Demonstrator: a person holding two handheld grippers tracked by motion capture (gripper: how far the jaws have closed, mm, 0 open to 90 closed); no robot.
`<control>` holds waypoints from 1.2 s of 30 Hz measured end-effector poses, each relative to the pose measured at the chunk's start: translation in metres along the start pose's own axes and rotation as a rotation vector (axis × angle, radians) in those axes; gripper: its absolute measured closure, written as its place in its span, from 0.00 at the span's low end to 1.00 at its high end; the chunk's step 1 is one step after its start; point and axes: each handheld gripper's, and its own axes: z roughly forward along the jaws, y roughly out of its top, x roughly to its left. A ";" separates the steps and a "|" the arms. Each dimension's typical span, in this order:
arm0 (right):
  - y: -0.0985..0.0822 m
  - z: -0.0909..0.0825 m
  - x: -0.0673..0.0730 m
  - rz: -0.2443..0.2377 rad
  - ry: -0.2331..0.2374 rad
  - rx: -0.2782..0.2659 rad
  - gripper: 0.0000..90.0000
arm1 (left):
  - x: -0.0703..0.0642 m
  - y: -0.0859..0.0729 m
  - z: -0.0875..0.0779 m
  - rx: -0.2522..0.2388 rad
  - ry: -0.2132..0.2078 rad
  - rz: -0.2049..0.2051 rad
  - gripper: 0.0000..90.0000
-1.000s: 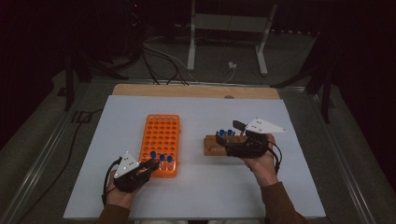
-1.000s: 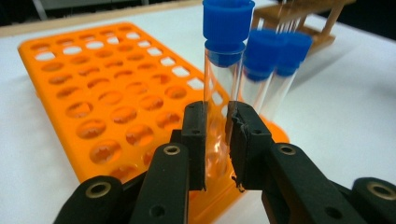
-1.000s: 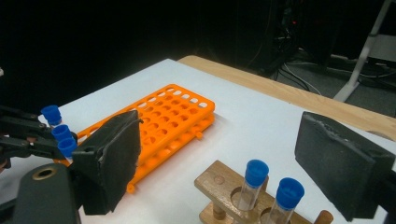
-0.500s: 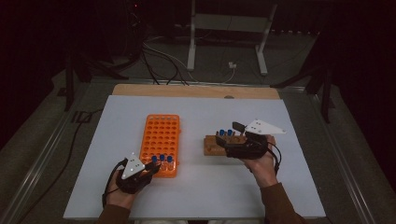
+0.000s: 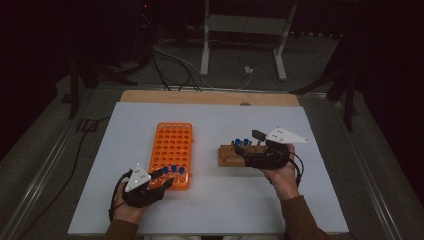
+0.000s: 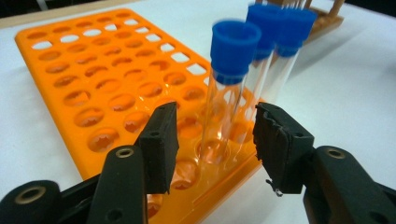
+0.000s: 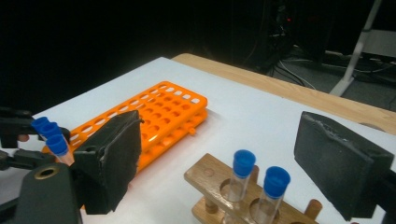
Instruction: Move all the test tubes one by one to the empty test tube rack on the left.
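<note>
Three blue-capped glass tubes (image 5: 173,170) stand in the near row of the orange rack (image 5: 172,145). My left gripper (image 5: 162,179) sits at that near edge. In the left gripper view its jaws have just been opening, and the nearest tube (image 6: 229,84) stands in its hole between the pads (image 6: 161,140) with a gap on each side. My right gripper (image 5: 247,141) hovers open over the wooden rack (image 5: 227,159). In the right gripper view two blue-capped tubes (image 7: 243,168) stand in the wooden rack (image 7: 210,179) between the wide-apart pads (image 7: 341,163).
A white mat (image 5: 210,210) covers the table, with a wooden strip (image 5: 200,97) along its far edge. Beyond that are cables and a metal stand (image 5: 205,50) on a dark floor. Most holes of the orange rack (image 6: 93,79) hold nothing.
The left gripper's jaws have parted around the nearest tube, which stays upright in the orange rack. Neither hand has shifted, and the right gripper looks the same.
</note>
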 end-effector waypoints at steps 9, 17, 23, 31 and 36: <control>-0.003 0.000 -0.011 -0.004 -0.060 0.015 0.17 | 0.009 0.002 -0.013 -0.059 0.001 -0.062 0.33; -0.011 0.003 -0.025 0.015 -0.094 0.045 0.18 | 0.016 0.008 -0.026 -0.099 0.078 -0.070 0.09; -0.018 0.008 -0.030 0.013 -0.103 0.068 0.22 | 0.019 0.010 -0.028 -0.106 0.141 -0.074 0.01; -0.025 0.014 -0.034 0.014 -0.109 0.091 0.25 | 0.023 0.010 -0.032 -0.120 0.159 -0.092 0.01; -0.028 0.016 -0.033 0.011 -0.103 0.098 0.28 | 0.026 0.009 -0.035 -0.132 0.171 -0.107 0.01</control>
